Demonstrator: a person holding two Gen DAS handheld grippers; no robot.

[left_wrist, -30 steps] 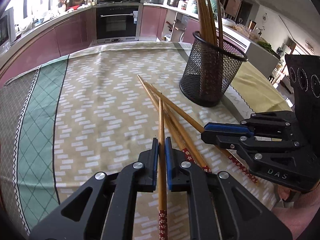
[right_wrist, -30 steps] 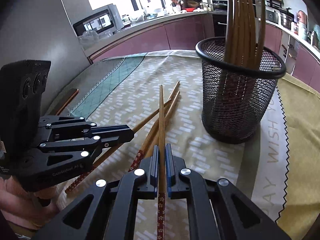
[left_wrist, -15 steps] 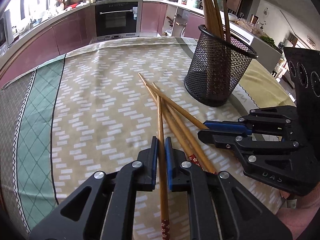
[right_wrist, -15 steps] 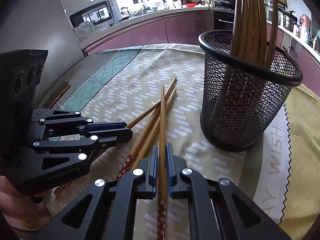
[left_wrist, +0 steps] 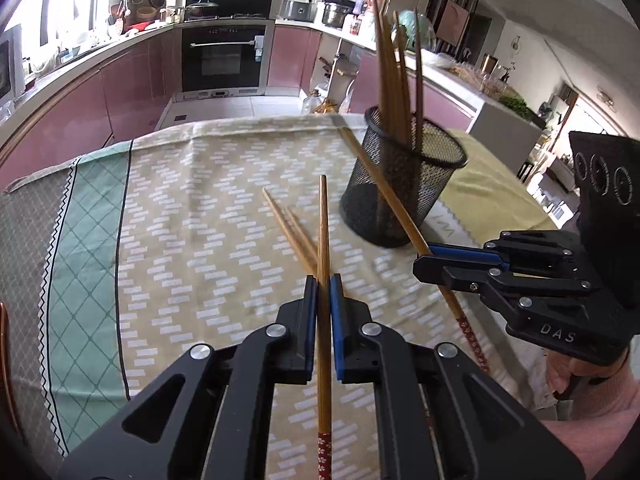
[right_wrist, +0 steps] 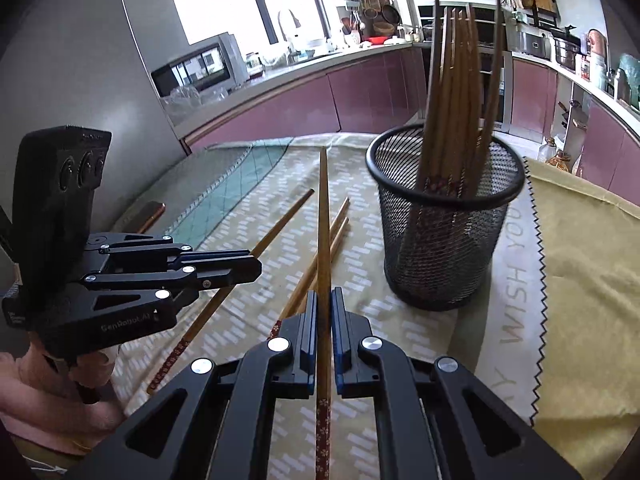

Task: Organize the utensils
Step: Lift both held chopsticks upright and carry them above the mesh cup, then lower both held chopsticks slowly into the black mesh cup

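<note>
Covering the surface (left_wrist: 168,216): a beige patterned tablecloth (right_wrist: 360,264) with a green diamond border at one side and a yellow cloth (right_wrist: 580,264) with a zigzag edge at the other. Standing upright on the tablecloth, near the yellow cloth's edge: a black mesh holder (right_wrist: 444,236), with a bundle of wooden chopsticks (right_wrist: 456,92) inside, tips upward. Held above the surface: the left gripper (left_wrist: 324,300), fingers (left_wrist: 310,304) pinching one chopstick (left_wrist: 323,240) near its middle, plain tip pointing forward, red patterned end trailing back between the arms. Beside it, nearer the holder: the right gripper (right_wrist: 325,312), fingers (right_wrist: 338,316) likewise clamped on a second chopstick (right_wrist: 324,220), tip aimed ahead just left of the holder, patterned end toward the camera. Lying flat on the tablecloth between the two grippers: two loose chopsticks (right_wrist: 336,232), side by side and touching, tips pointing away, partly hidden under the held sticks. Resting at the far edge of the surface, past the left gripper: a small copper-coloured flat object (right_wrist: 150,214), too unclear to identify.
</note>
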